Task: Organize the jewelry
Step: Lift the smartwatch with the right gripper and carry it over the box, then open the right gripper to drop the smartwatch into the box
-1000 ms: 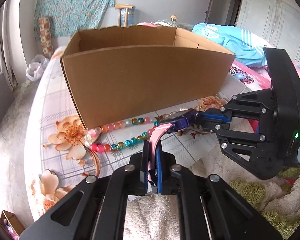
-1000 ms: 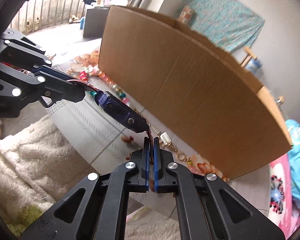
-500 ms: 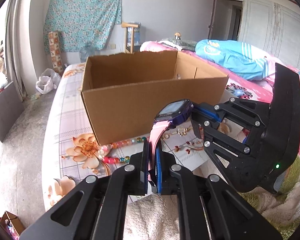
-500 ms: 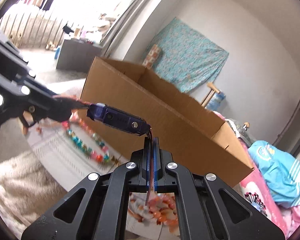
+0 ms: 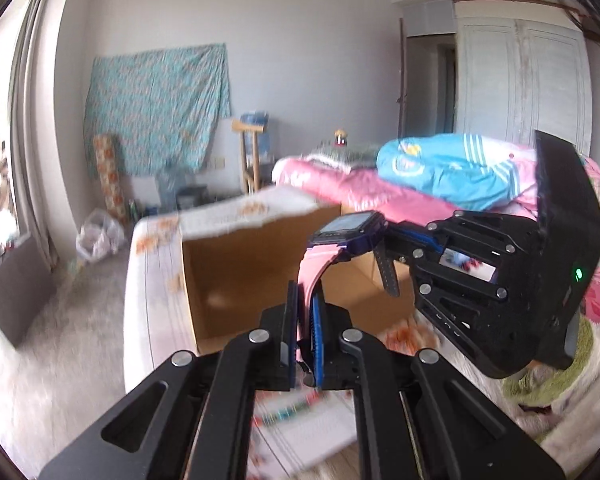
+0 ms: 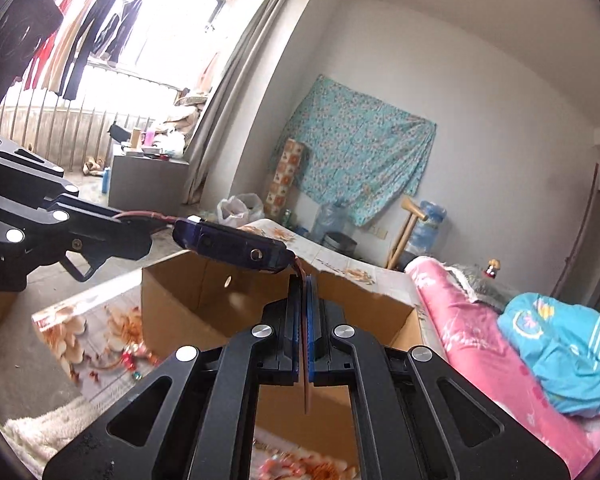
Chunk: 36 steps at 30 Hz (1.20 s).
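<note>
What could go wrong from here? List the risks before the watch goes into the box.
1. The watch hangs by its straps between the left gripper and the right gripper, above the open box. If only one lets go, it may swing and strike a wall.
2. The right gripper pinches just a thin strap edge, so that hold may slip.
3. The left view is blurred by motion; a fast release could miss the box.
</note>
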Motion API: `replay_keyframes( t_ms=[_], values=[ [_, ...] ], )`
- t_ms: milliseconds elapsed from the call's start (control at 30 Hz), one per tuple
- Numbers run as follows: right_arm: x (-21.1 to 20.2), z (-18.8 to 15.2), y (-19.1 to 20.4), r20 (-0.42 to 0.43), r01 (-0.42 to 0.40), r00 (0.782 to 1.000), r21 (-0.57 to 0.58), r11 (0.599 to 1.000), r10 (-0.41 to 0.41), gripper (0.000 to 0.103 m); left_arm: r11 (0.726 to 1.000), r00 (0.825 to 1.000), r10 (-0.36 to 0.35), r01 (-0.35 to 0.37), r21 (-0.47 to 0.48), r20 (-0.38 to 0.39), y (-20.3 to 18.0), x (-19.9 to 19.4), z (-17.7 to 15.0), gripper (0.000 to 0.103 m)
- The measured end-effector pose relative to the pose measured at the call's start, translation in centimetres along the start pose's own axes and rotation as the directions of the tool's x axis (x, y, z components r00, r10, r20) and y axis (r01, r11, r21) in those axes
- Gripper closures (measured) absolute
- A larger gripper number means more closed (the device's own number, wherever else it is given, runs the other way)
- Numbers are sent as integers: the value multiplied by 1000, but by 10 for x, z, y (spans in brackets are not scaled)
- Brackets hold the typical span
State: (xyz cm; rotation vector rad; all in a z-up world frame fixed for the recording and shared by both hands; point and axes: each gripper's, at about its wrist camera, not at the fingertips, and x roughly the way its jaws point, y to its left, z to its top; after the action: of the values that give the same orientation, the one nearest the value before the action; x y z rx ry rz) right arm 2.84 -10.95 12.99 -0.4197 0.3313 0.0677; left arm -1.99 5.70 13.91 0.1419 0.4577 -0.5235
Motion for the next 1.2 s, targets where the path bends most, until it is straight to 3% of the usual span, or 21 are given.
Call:
replay_keyframes(
  t_ms=[133,200,233,267,367,400,433,500,567,600,633,700,733,767,833,967,1033,1100,1200],
  values=[
    [50,21,-32,-124,-118,985,41,992,122,102,1000,996,7,-9,-22,-84,22,43,33,97],
    [92,23,-47,-256,-200,942,90,976,216,102,998,983,-8,-3,-57,-185,36,76,43,97],
    [116,21,-52,-339,-238,903,114,965,263,102,996,970,-32,9,-93,-241,46,95,45,97],
    [129,16,-52,-383,-255,878,136,957,288,102,993,956,-53,19,-120,-287,53,110,46,97],
    [186,1,-52,-561,-307,742,205,929,369,102,983,902,-101,26,-181,-419,73,160,43,97],
    [204,-5,-49,-616,-318,689,218,923,383,102,983,883,-101,16,-184,-459,77,175,40,97],
    [214,-8,-46,-646,-329,654,225,917,393,102,984,862,-85,-5,-176,-501,82,189,36,97],
    [244,-22,-36,-721,-362,549,249,898,422,102,987,827,-65,-28,-156,-559,88,210,28,96],
    [264,-31,-31,-760,-387,470,280,879,449,102,989,790,-47,-49,-139,-611,93,226,21,95],
    [275,-37,-25,-783,-406,420,291,866,460,102,988,782,-53,-49,-147,-621,98,229,21,94],
    [283,-40,-22,-793,-414,394,298,860,465,102,988,781,-62,-41,-150,-621,98,231,22,94],
    [301,-50,-14,-820,-424,333,311,851,466,102,989,793,-46,-49,-139,-607,98,228,25,88],
    [309,-54,-12,-827,-425,309,321,846,469,100,989,806,-43,-50,-141,-591,99,223,25,80],
    [315,-57,-11,-833,-426,292,327,844,470,100,988,823,-52,-42,-152,-565,100,217,28,76],
    [327,-62,-8,-850,-432,271,311,846,451,100,985,843,-52,-44,-164,-536,104,209,31,75],
    [343,-64,-9,-862,-419,264,302,856,433,98,983,877,-41,-51,-177,-480,111,189,35,75],
    [348,-63,-8,-871,-422,289,256,869,397,85,982,887,-37,-54,-183,-461,112,178,36,74],
    [351,-60,-6,-876,-427,328,195,883,352,79,979,893,-44,-50,-196,-448,113,168,34,73],
    [347,-57,-5,-885,-415,374,109,903,278,79,978,902,-42,-50,-202,-430,111,155,31,73]
  ],
)
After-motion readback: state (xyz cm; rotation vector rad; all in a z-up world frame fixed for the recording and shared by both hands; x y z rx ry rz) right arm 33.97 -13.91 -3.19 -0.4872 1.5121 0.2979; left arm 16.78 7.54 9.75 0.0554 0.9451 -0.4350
